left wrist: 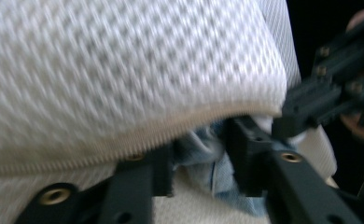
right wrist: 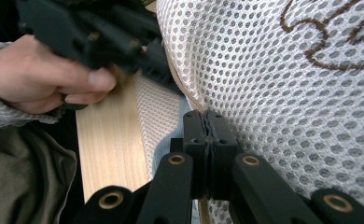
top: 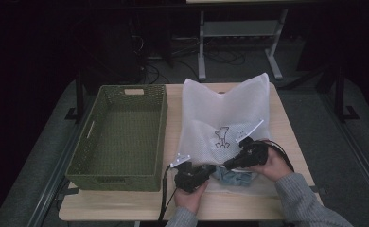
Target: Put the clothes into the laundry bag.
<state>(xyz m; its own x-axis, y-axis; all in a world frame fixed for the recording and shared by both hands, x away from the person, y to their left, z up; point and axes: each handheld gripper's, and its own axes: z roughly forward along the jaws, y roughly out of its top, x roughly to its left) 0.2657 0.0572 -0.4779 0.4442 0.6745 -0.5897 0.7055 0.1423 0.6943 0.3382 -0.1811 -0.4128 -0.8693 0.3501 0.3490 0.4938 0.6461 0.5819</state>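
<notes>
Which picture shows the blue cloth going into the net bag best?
The left gripper view: the blue cloth sits close up between that gripper's jaws, under the white mesh bag's zipper edge. The high view shows it small; the right gripper view shows a sliver.

A green woven plastic basket (top: 118, 135) sits on the left half of the light wooden tabletop (top: 291, 125). Right of it lies a white mesh laundry bag (top: 223, 116), its near edge apparently covering a blue denim cloth (top: 234, 177) near the front edge.

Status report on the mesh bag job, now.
Right hand-held gripper shut on mesh bag rim. Left hand-held gripper straddling blue cloth at the opening. Green basket alongside, nothing blocking.
</notes>
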